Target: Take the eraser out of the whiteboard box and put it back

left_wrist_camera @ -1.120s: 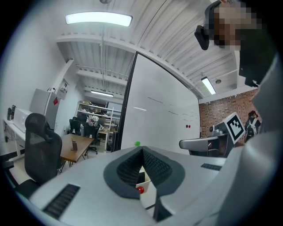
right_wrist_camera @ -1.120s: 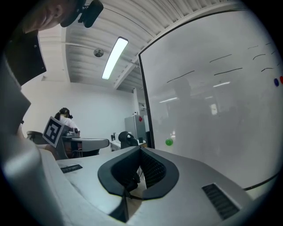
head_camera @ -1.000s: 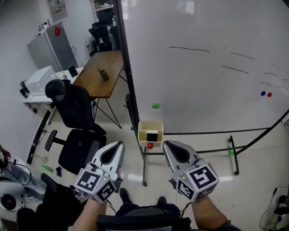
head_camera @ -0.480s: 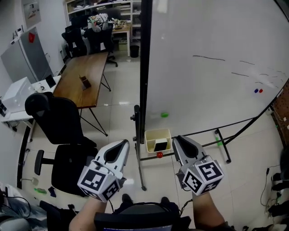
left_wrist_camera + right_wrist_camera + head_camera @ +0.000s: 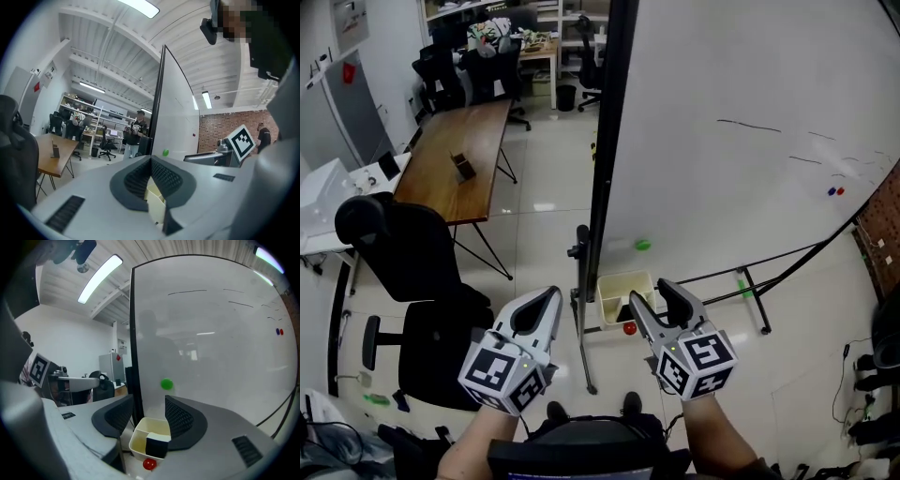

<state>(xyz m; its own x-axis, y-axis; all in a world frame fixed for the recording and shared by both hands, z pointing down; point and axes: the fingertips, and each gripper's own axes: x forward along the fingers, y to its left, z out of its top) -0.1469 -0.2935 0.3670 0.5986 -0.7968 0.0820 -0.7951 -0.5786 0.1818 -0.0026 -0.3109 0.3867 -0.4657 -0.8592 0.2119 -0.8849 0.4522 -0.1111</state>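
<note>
A cream whiteboard box (image 5: 614,286) hangs low on the whiteboard (image 5: 750,84), beside its black frame post. In the right gripper view the box (image 5: 140,439) holds a black eraser (image 5: 157,447) standing at its front right. My right gripper (image 5: 654,295) sits just short of the box, and its jaws are opening. Its jaws (image 5: 149,400) have nothing between them; the eraser lies a little ahead and below. To the left of the box my left gripper (image 5: 551,294) is shut and empty. In its own view the left gripper (image 5: 151,159) shows the cream box (image 5: 154,201) through the gap under its tips.
A red magnet (image 5: 629,328) sits under the box and a green magnet (image 5: 643,246) above it. The board's stand legs (image 5: 748,286) spread over the floor on the right. A black office chair (image 5: 412,253) and a wooden table (image 5: 455,159) stand to the left. A person (image 5: 136,133) stands far off.
Both grippers have come closer to the box and a little lower. The right gripper's jaws, shut a second ago, now stand apart. The left gripper stays shut.
</note>
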